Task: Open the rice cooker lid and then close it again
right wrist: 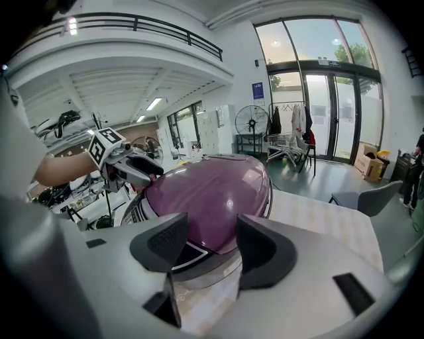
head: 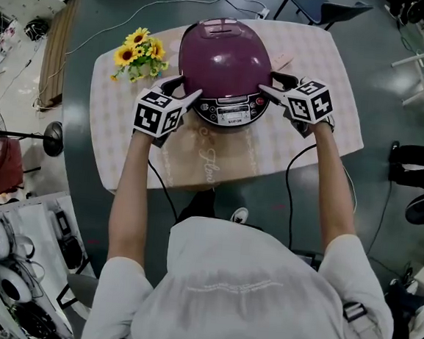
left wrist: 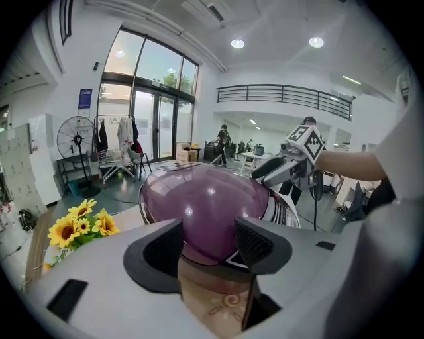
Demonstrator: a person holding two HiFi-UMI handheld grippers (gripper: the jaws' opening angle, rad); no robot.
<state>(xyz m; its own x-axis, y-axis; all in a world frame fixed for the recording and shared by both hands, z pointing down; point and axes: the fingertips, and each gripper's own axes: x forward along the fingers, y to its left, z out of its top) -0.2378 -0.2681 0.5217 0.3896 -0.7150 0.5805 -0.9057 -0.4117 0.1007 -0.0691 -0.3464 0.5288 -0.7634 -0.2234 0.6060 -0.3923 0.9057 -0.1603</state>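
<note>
A rice cooker with a glossy purple domed lid, lying down shut, stands at the middle of the table. Its control panel faces me. My left gripper sits at the cooker's front left, jaws apart, the lid's rim showing between its pads without touching them. My right gripper is at the front right, jaws also apart around the lid's edge, and no pad presses on it. Each gripper view shows the other one across the dome: the right gripper and the left gripper.
A bunch of sunflowers lies on the table left of the cooker, close to my left gripper. A cable runs off the table's far edge. A chair stands behind the table, and equipment lies on the floor at lower left.
</note>
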